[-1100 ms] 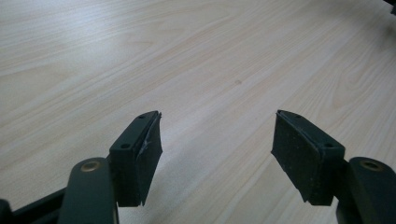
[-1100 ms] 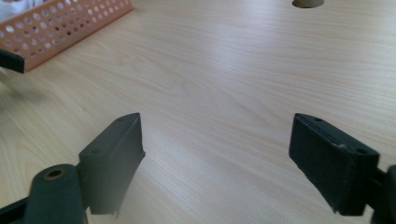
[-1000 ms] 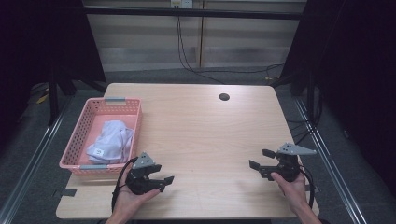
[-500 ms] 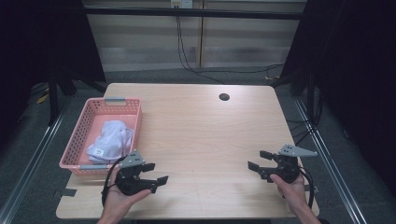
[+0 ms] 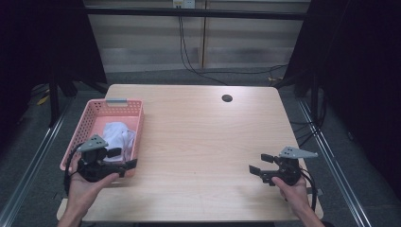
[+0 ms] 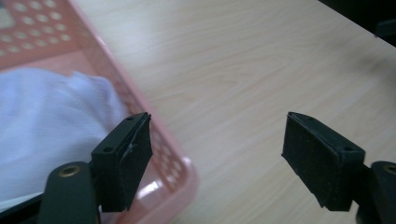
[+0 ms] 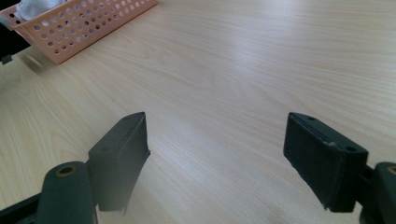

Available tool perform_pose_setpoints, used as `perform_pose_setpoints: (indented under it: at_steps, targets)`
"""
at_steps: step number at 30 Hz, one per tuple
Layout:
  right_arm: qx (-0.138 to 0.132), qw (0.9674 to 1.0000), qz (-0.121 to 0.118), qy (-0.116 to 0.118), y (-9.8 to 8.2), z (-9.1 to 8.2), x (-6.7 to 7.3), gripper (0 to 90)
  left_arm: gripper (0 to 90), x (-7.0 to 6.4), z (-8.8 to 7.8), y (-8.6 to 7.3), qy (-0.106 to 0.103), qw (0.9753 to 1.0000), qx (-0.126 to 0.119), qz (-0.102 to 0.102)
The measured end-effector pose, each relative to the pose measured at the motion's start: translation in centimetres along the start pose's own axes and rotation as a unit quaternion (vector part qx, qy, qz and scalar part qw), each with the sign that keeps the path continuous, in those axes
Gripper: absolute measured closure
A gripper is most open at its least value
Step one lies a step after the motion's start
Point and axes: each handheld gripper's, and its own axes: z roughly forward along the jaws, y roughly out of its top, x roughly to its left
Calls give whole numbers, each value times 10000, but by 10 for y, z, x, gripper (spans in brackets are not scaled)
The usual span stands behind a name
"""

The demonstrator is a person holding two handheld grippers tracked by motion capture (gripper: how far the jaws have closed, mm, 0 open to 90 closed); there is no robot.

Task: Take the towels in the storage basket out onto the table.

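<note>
At table's left edge: pink perforated plastic basket [image 5: 124, 105], rounded corners, holding crumpled white cloth [image 5: 118, 137]. Left gripper [image 5: 124, 161] over the basket's near right corner, jaws spread wide, one above the cloth, one above bare wood. Right gripper [image 5: 258, 165] near the front right edge, jaws apart, empty. Pale wood-grain table [image 5: 203, 132] between them lies bare; small dark hole [image 5: 227, 98] near far edge.

Pink basket [image 5: 138, 137] blocks table [image 5: 203, 137] left; centre, right free.
</note>
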Motion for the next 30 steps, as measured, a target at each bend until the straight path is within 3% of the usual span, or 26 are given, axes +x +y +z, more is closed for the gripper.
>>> perform_pose_setpoints:
  at_steps: [2,4,7,10,12,14,17,18,20,24,25,28,30]
  targets:
    - [-1,10000,-6,-6,0,0,1,215,215,5,-3,3,18,10000,34,14]
    - [36,10000,-33,-16,0,1,2,215,195,20,-7,10,170,9997,168,22]
    - [54,9999,-85,-28,0,1,3,221,158,34,-7,15,225,9992,328,-51]
    - [70,10000,-48,-3,-1,1,3,220,159,51,-1,21,384,9967,712,-76]
    - [80,10000,-59,-6,-1,2,3,220,160,55,1,23,426,9958,804,-88]
    - [65,10000,-70,-12,-1,1,3,218,160,70,7,28,556,9928,1052,-156]
    - [79,9999,-65,-7,-1,1,3,219,160,76,12,30,550,9916,1152,-199]
    - [85,9999,-79,-8,-1,2,3,219,160,83,16,30,454,9910,1255,-139]
    - [88,9999,-86,-10,-1,2,4,220,160,87,21,31,428,9903,1305,-229]
    - [128,9999,-91,15,0,3,5,221,162,94,30,30,398,9873,1513,-279]
    - [159,9998,-75,48,-1,4,5,227,160,99,37,28,427,9847,1646,-390]
    - [241,9996,-66,161,-1,6,5,235,150,107,45,24,571,9804,1818,-510]
    - [238,9996,-80,144,-1,6,5,239,155,110,51,23,348,9779,1992,-538]
